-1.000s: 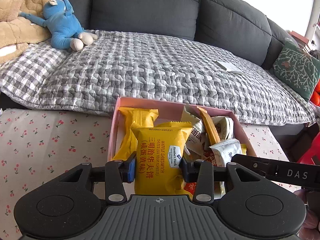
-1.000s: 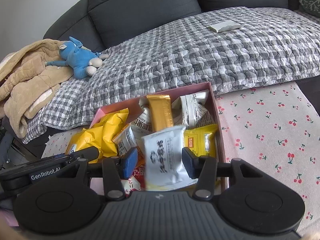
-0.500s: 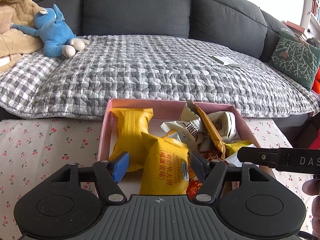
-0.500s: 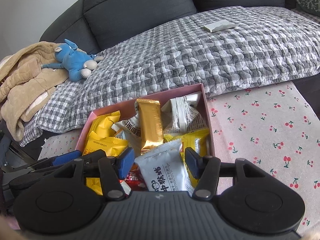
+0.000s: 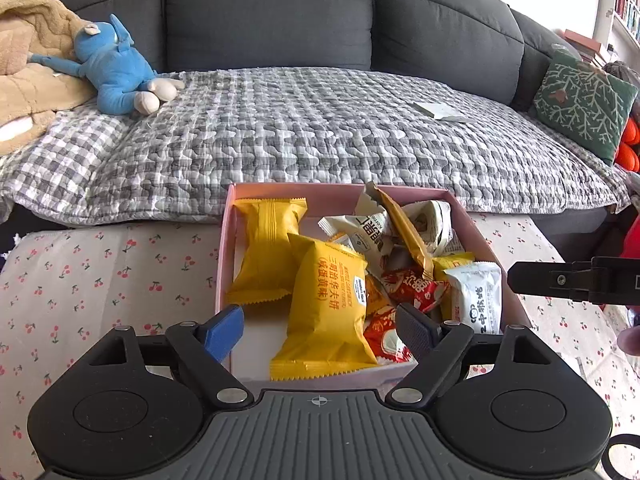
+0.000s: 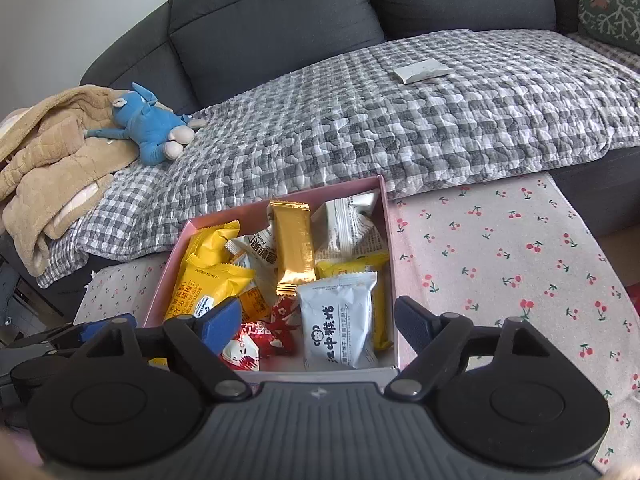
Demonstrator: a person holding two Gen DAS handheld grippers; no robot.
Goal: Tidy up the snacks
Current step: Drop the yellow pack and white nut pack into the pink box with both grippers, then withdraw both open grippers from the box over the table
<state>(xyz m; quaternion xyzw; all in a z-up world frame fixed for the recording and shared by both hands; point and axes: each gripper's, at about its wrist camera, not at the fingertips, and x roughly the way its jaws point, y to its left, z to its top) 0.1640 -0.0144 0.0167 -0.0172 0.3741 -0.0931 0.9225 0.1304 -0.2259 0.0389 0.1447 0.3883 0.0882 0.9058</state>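
L claw (image 5: 320, 326): we see its jaws spread and still opening; yellow waffle pkt (image 5: 326, 308) lies between them but pads don't touch it.
R claw (image 6: 318, 324): jaws also wide and opening; white pkt (image 6: 340, 324) sits between, pads clear of it. From the L view we see only the R claw's black finger at the right edge.
Pink box (image 5: 222, 260): on the counter (image 5: 80, 280) w/ cherry-print cloth, just ahead of both claws, holds all the snacks we see.
Box, near end: yellow waffle pkt on L side, red pkts (image 6: 260, 340) in the middle, white pkt at R.
Box, far end: 2nd yellow pkt (image 5: 268, 248) at L wall, gold bar (image 6: 292, 248) leaning over white/grey pkts (image 6: 348, 228).
Sofa (image 5: 280, 20): dark grey, just behind the counter, w/ checked quilt (image 5: 300, 128).
On quilt: blue plush toy (image 5: 116, 72) by a tan blanket (image 5: 28, 64) far L; small white pkt (image 5: 440, 111) mid-R; green cushion (image 5: 580, 104) far R.
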